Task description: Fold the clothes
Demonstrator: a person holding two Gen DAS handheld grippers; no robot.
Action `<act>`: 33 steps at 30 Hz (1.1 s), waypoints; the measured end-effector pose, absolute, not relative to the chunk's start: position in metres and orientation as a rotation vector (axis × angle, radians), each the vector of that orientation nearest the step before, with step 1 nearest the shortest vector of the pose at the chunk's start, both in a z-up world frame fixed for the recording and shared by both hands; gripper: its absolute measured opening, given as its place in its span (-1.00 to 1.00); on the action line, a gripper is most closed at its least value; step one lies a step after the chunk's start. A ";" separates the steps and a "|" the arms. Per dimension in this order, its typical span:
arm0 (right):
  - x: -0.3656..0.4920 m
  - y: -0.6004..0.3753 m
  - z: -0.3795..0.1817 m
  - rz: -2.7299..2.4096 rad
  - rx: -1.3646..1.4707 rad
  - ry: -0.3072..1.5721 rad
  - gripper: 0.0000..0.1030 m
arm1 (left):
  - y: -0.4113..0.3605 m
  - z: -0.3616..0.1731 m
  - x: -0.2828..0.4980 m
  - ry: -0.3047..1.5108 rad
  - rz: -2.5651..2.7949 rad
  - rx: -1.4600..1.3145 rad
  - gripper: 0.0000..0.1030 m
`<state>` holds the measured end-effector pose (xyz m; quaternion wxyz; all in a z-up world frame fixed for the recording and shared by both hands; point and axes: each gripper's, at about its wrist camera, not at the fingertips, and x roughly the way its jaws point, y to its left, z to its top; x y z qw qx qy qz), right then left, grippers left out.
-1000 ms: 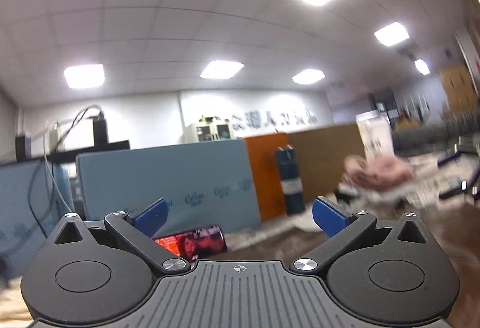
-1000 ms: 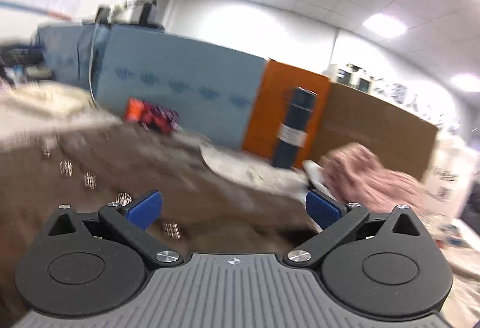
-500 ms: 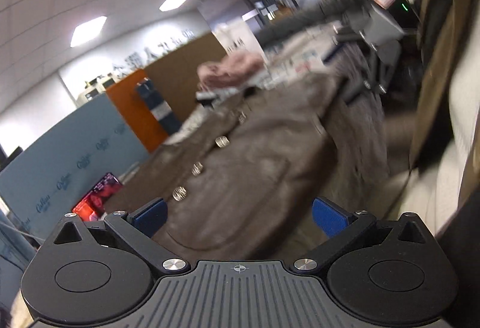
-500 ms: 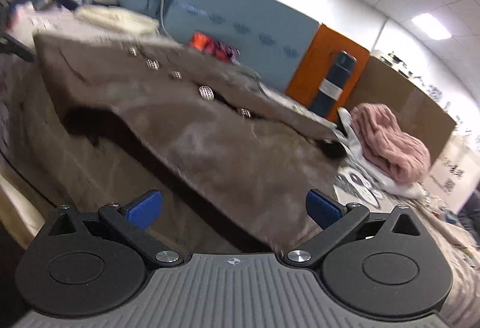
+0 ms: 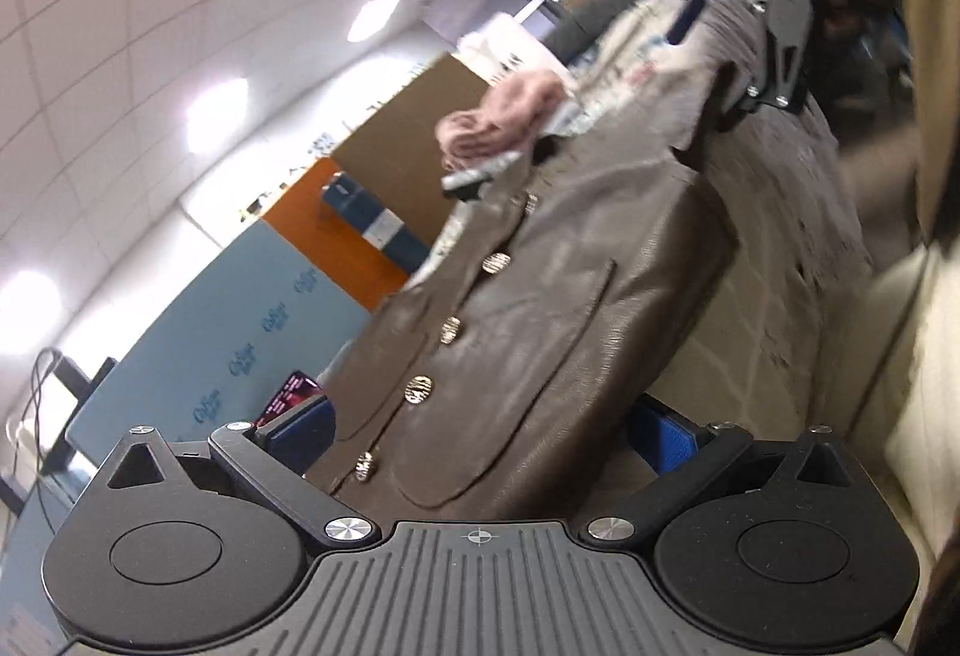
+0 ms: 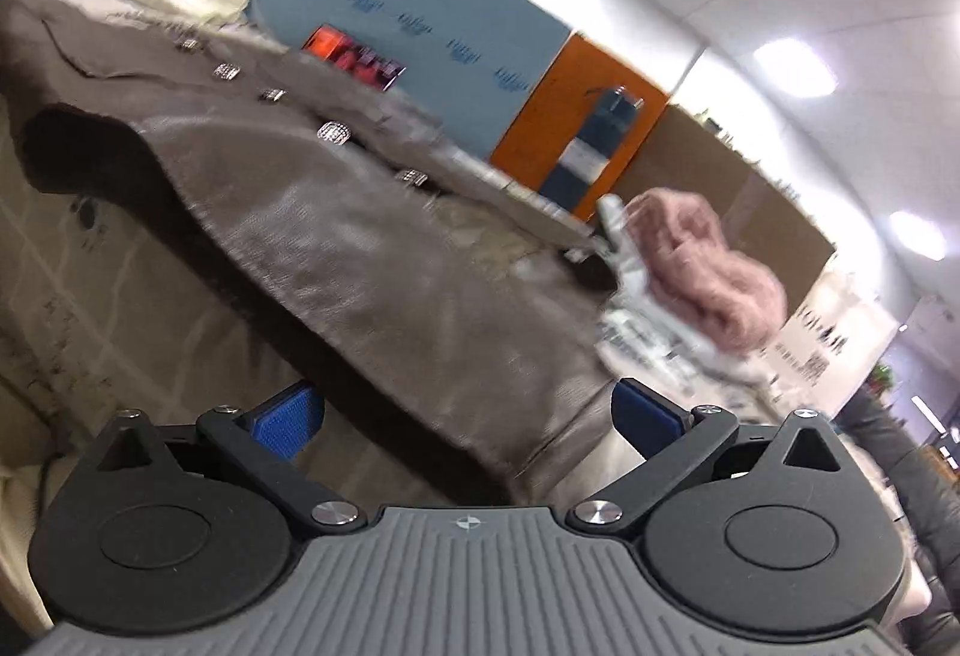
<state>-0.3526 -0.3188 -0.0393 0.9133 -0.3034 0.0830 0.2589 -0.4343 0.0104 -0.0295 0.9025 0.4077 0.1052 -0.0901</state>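
A brown leather-look jacket (image 5: 540,332) with silver buttons and a patch pocket lies spread on the table. My left gripper (image 5: 480,434) is open, and the jacket's near edge reaches in between its blue pads (image 5: 300,431). In the right wrist view the same jacket (image 6: 372,236) stretches away to the left. My right gripper (image 6: 468,419) is open, with a corner of the jacket's edge lying between its fingers. The right gripper (image 5: 774,32) also shows far off in the left wrist view, at the jacket's other end.
A pink knitted garment (image 6: 708,260) sits on printed fabric past the jacket, also seen in the left wrist view (image 5: 504,116). A patterned cloth (image 6: 90,296) covers the table. Blue panels (image 6: 420,14), an orange panel (image 6: 576,98) and a blue cylinder (image 6: 594,158) stand behind. A person's dark sleeve (image 6: 918,488) is at the right.
Both views have swung down from the room and ceiling onto the jacket. Both grippers have come close to its edge, which now lies between their fingers. Both stay open.
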 end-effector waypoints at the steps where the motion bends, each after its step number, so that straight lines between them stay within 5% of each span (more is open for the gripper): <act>1: -0.353 -0.322 -0.037 0.521 -0.612 0.150 1.00 | 0.012 -0.028 -0.433 0.210 -0.184 0.829 1.00; 5: -0.348 -0.327 -0.037 0.415 -0.643 0.064 0.97 | 0.019 -0.020 -0.426 0.190 -0.188 0.763 0.87; 7: -0.346 -0.327 -0.041 0.365 -0.681 0.014 0.90 | 0.024 -0.016 -0.419 0.217 -0.229 0.711 0.12; 8: -0.346 -0.327 -0.042 0.378 -0.690 0.010 0.80 | 0.025 -0.016 -0.417 0.237 -0.251 0.693 -0.08; 10: -0.348 -0.326 -0.042 0.422 -0.706 0.011 0.04 | 0.028 -0.016 -0.414 0.276 -0.289 0.666 -0.32; 11: -0.349 -0.326 -0.041 0.454 -0.705 0.026 -0.13 | 0.029 -0.017 -0.414 0.288 -0.299 0.662 -0.38; 13: -0.350 -0.326 -0.039 0.519 -0.694 0.077 -0.45 | 0.028 -0.016 -0.413 0.287 -0.301 0.658 -0.47; 18: -0.342 -0.327 -0.025 0.577 -0.640 0.122 -0.77 | 0.030 -0.003 -0.414 0.196 -0.256 0.636 -0.70; 33: -0.241 -0.298 0.043 0.605 -0.552 -0.134 -0.86 | 0.042 0.052 -0.298 -0.021 -0.026 0.803 -0.75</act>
